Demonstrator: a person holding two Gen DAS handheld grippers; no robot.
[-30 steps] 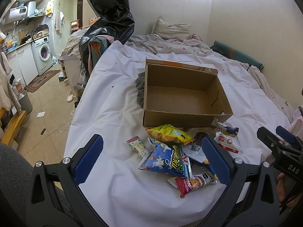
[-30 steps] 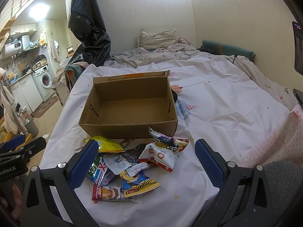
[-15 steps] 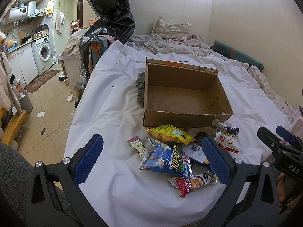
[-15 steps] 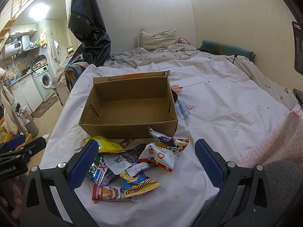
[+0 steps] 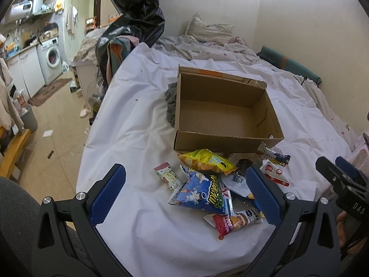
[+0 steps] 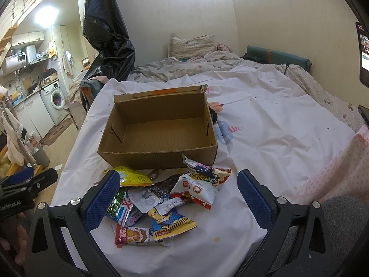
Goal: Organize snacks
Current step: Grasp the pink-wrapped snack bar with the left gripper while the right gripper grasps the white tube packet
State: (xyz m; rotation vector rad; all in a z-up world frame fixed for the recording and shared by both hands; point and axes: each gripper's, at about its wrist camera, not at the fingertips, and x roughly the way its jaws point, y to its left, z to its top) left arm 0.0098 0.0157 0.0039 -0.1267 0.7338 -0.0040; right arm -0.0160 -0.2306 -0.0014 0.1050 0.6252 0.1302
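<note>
An open empty cardboard box [image 5: 221,117] [image 6: 161,129] stands on the white sheet. A pile of snack packets lies in front of it: a yellow bag [image 5: 206,160] [image 6: 132,176], a blue bag [image 5: 200,195], a white and red packet [image 6: 203,187] [image 5: 274,173], a red-ended bar [image 5: 235,222] [image 6: 136,234], a small bar [image 5: 167,179]. My left gripper [image 5: 184,194] is open and empty, held above the near side of the pile. My right gripper [image 6: 178,199] is open and empty over the pile.
The bed sheet [image 6: 276,127] spreads right of the box, with a pillow [image 6: 191,45] and bedding behind. A black plastic bag [image 5: 136,13] hangs at the bed's left edge. A kitchen area with a washing machine [image 5: 52,57] lies beyond the floor on the left.
</note>
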